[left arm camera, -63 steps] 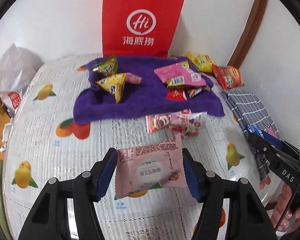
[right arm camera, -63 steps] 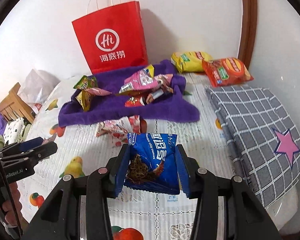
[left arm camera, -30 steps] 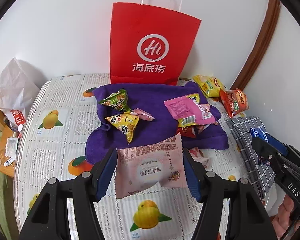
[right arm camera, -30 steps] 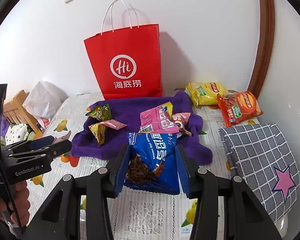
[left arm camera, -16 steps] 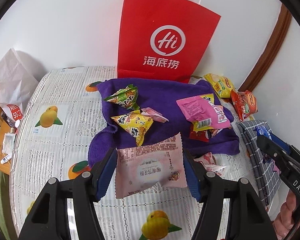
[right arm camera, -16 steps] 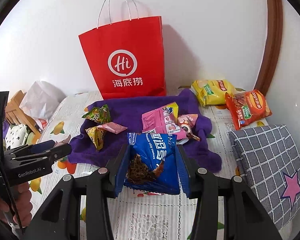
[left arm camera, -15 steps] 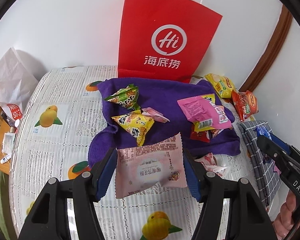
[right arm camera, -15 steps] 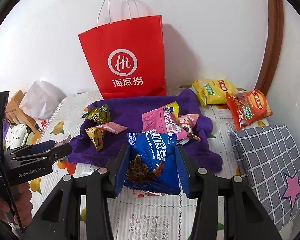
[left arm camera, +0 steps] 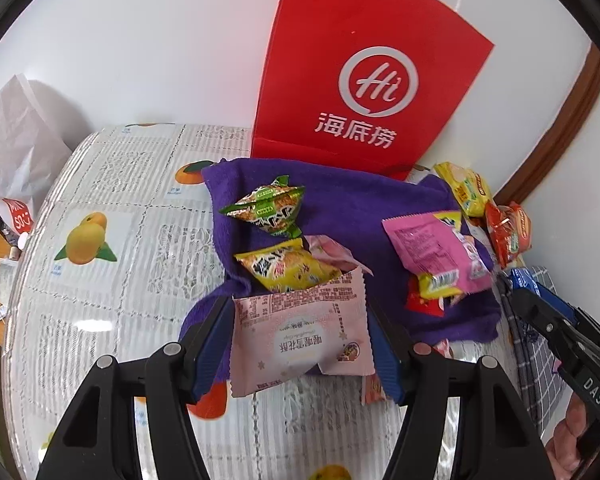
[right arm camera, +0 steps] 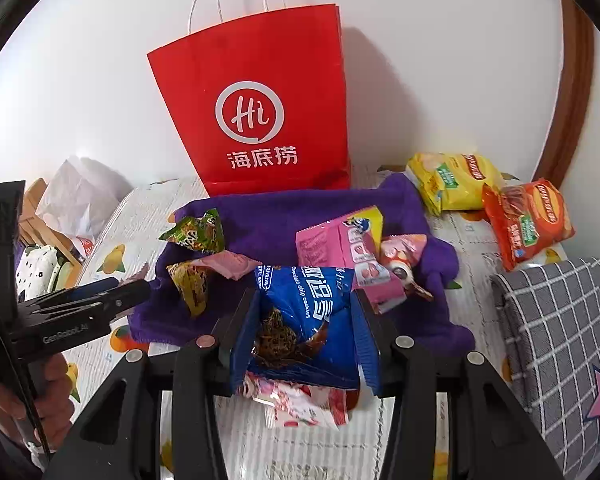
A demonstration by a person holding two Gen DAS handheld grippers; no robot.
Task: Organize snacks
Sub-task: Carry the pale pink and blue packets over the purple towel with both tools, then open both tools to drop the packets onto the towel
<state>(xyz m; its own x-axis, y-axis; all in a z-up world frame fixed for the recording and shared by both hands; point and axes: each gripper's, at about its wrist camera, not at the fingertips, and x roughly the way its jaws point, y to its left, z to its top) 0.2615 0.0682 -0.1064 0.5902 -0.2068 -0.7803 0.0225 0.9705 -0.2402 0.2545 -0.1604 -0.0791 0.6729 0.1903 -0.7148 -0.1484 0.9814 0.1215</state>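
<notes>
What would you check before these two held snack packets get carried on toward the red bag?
1. Left hand-held gripper grips the pink packet by both side edges: ok.
2. Right hand-held gripper grips the blue cookie packet on both sides: ok.
3. Both packets are lifted above the tablecloth: ok.
4. The red paper bag stands upright behind the purple towel: ok.
5. The bag's mouth is open wide enough: cannot tell, since neither view looks into it.
6. The two grippers are apart, one at each side: ok.
</notes>
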